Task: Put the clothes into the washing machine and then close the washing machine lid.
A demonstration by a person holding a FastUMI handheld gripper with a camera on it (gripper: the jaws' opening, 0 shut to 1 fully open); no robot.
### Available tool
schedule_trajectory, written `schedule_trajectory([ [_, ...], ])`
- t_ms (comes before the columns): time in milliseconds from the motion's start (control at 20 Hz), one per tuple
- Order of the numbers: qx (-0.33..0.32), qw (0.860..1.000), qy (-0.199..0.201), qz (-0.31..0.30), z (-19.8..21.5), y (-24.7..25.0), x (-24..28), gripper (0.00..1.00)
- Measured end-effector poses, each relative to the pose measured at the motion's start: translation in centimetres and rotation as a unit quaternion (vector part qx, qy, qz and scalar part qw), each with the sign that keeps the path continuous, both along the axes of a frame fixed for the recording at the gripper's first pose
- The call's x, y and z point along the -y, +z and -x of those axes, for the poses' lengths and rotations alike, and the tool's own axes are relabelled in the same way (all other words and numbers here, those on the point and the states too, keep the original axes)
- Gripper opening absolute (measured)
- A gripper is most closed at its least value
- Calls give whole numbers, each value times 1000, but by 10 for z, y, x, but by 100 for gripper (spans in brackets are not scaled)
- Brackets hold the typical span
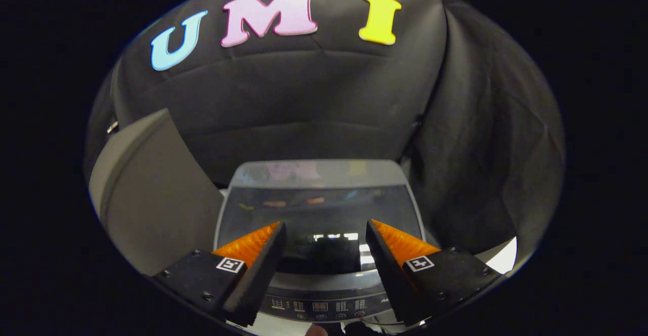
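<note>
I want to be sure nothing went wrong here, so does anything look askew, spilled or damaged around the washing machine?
Nothing stands out. The grey top-loading washing machine has its dark glossy lid lying flat and shut. The gripper hangs open above it, holding nothing. A grey panel stands beside the machine.

Your fingers point(390, 270) stand apart with nothing between them, their inner faces looking matt and slightly rough. Below them the washer point(318, 174) looks like smooth grey plastic, and its shut lid point(319, 209) is dark, glossy and mirror-like, throwing back reflections. Beyond hangs wrinkled matt cloth point(314, 103), and beside the washer a dull smooth grey panel point(152, 194).
</note>
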State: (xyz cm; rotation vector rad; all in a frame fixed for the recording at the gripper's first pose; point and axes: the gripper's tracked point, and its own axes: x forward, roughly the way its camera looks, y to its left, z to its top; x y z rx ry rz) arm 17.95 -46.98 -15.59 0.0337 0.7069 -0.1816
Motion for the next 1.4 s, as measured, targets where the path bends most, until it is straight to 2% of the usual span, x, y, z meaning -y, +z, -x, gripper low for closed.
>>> schedule_trajectory([
  [300,137,991,12,-4,-8,117,-12,99],
  [550,236,971,36,1,7,210,-29,99],
  [800,305,951,51,7,36,276,-48,98],
  [1050,345,937,45,4,59,319,-53,98],
  [1400,345,937,48,31,69,336,-68,98],
])
